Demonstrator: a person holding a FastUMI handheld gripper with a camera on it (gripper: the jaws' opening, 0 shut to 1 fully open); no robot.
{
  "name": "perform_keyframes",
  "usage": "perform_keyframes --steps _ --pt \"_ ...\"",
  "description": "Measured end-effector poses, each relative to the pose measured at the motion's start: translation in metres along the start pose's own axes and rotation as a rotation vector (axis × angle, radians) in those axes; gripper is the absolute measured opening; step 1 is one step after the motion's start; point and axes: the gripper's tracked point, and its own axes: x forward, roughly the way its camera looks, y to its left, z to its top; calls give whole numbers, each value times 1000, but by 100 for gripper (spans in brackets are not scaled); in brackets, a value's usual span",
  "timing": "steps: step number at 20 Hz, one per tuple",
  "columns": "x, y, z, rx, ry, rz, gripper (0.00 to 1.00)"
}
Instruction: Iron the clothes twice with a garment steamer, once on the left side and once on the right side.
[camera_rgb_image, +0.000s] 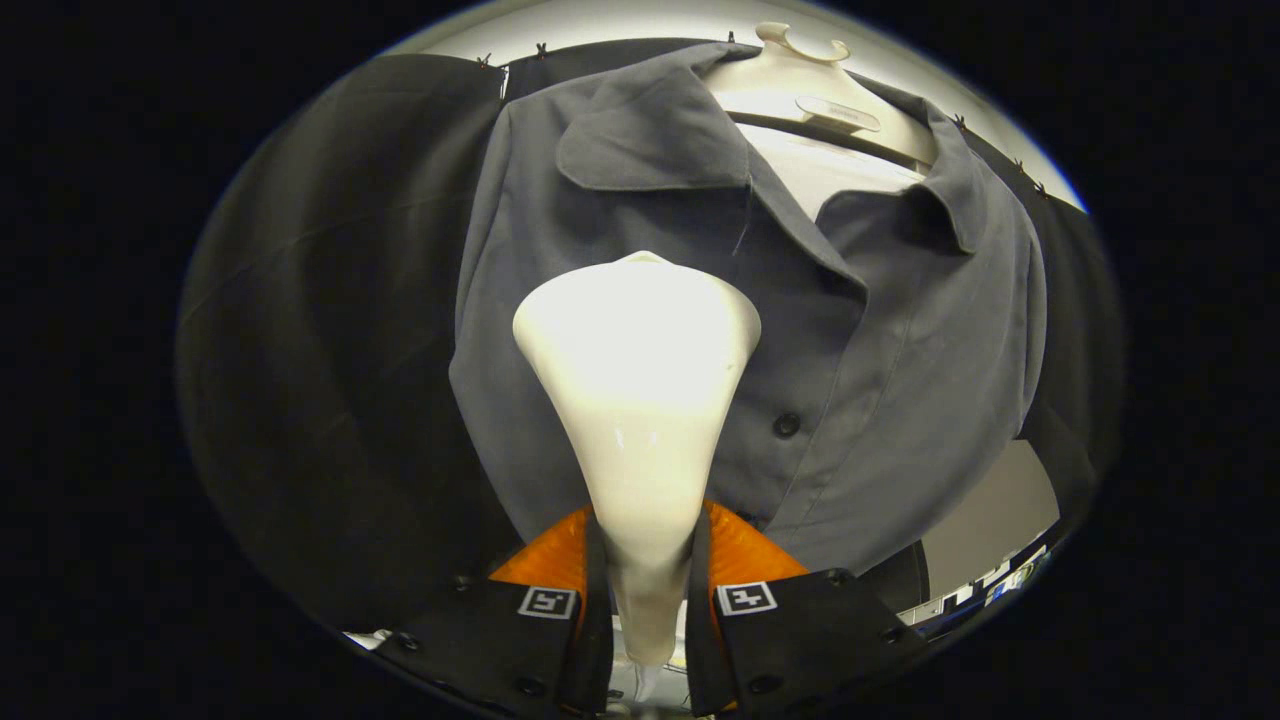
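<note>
Between the fingers (647, 585), both clamped on its narrow neck, the white steamer head (637, 350) points at the left front panel of the grey shirt (880, 340) hanging just ahead.

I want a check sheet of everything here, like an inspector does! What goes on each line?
Surface: nothing seen.
Job's things: grey shirt hangs on a pale hanger form, collar open, one dark button showing; white steamer head sits against the shirt panel beside the button.
Clutter: nothing seen.
Grippers: tool shut on the steamer's neck, a finger pressing each side.
Cables: nothing seen.
Surroundings: black cloth wall behind the shirt, clipped along its top edge.
</note>
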Motion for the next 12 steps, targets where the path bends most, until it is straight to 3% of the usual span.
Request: perform_keyframes --steps 12 --pt "46 11 -66 -18 107 -5 37"
